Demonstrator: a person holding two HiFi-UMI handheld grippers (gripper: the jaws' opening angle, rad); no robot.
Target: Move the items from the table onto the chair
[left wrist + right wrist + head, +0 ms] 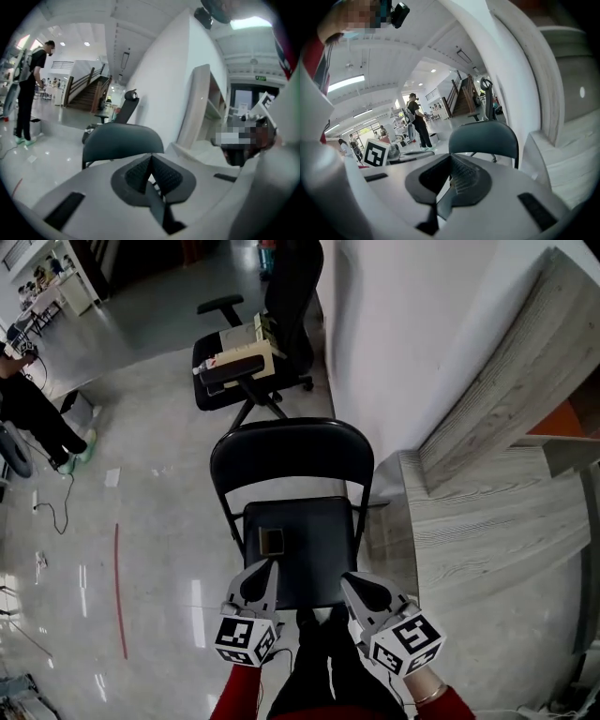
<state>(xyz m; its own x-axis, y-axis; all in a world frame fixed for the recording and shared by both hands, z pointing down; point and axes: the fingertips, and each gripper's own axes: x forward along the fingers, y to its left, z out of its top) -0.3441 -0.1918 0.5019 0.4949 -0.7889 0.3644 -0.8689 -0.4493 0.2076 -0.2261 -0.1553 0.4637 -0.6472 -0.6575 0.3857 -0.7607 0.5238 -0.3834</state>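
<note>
A black folding chair [292, 460] stands in front of me on the shiny floor. On its seat near the front left lies a small flat dark item with a tan face [271, 541]. My left gripper [271, 564] hovers just in front of that item, jaws shut and empty. Over the seat's front right corner my right gripper [346, 579] is also shut with nothing in it. The chair's backrest [123, 140] fills the left gripper view beyond the closed left gripper [151, 157]. In the right gripper view the backrest [485, 136] rises behind the closed right gripper [451, 158].
A grey wood-grain table [487, 512] stands right of the chair against a white wall, with a wooden board [506, 381] leaning above it. An office chair loaded with boxes [239, 357] sits further back. A person in black [28, 404] stands at far left.
</note>
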